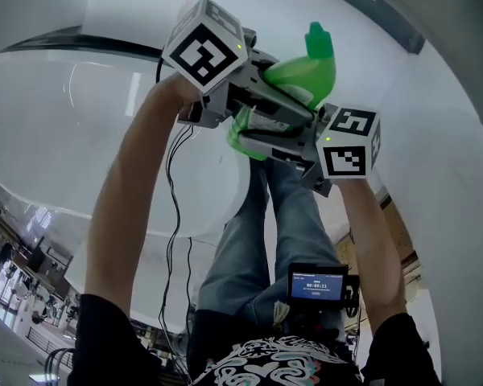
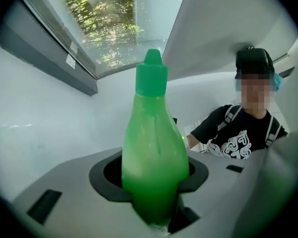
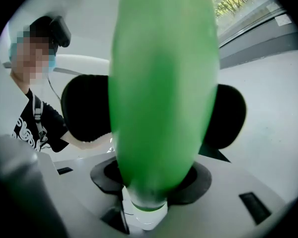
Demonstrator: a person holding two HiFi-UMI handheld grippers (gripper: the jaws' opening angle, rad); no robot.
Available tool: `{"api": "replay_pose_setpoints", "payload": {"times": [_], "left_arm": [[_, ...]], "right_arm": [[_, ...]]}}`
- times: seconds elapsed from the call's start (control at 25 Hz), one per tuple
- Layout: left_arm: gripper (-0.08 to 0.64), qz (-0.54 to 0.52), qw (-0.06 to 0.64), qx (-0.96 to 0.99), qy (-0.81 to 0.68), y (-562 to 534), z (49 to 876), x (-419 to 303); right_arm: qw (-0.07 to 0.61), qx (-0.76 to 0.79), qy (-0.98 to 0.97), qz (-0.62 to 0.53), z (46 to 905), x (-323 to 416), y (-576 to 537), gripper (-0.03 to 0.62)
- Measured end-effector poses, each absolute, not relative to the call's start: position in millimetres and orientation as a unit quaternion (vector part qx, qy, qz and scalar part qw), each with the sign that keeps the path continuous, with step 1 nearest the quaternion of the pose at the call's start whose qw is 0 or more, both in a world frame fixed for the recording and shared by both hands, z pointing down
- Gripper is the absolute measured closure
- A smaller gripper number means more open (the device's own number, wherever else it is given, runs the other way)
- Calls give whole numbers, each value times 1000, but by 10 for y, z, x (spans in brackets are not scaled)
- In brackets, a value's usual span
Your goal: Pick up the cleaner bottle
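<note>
In the head view, you hold the cleaner bottle (image 1: 302,75) up in the air, clear of the white curved surface (image 1: 80,119) below it. Its green cap (image 1: 316,39) points away from you. The left gripper (image 1: 270,95) comes at the bottle from the left and the right gripper (image 1: 270,145) from the right, so the two face each other across it. In the left gripper view, the cleaner bottle (image 2: 154,152) stands upright in the picture and sits in the dark notch of the left gripper (image 2: 154,192). The jaws are fairly wide apart, but they are closed against the body and carry it. Behind the bottle there is a window (image 2: 104,24). In the right gripper view, the cleaner bottle (image 3: 161,98) fills the middle of the picture. The right gripper (image 3: 149,182) has its jaws pressed on the narrower end of the body, so this side also has hold of it. In my judgement, the danger now comes from the two hands not moving together. The body is smooth and rounded and becomes thinner toward its ends, so if one hand rolls or pulls more than the other, the bottle may turn in the notches and slide out. It would then fall on the hard surface below. Too strong a squeeze may also bend the soft wall and push cleaner out through the cap.
</note>
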State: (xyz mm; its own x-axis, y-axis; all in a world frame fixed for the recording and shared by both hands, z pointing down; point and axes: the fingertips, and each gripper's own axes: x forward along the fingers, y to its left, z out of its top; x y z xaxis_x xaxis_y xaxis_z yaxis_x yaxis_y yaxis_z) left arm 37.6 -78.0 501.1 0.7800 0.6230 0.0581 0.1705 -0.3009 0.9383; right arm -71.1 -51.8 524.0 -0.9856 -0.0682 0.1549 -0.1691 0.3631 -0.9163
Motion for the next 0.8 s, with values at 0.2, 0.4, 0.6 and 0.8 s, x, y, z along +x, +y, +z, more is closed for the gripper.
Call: {"api": "replay_pose_setpoints", "payload": {"times": [0.2,0.4,0.6,0.8], "left_arm": [[362,183,565,768,239,-753,4904,316],[362,143,590,757,242,-761,4861,357],[362,138,610,744,235,-756,4817,346],[362,139,647,721,206,-800,4743,368]], "right_arm": [[42,51,-808,585,5102,-754,-425,367],[29,49,-790,610,5104,-729,-404,367],[8,44,-768,639,5045,-748,-389,367],[-14,10,-734,679,4906,-741,-419,367]]}}
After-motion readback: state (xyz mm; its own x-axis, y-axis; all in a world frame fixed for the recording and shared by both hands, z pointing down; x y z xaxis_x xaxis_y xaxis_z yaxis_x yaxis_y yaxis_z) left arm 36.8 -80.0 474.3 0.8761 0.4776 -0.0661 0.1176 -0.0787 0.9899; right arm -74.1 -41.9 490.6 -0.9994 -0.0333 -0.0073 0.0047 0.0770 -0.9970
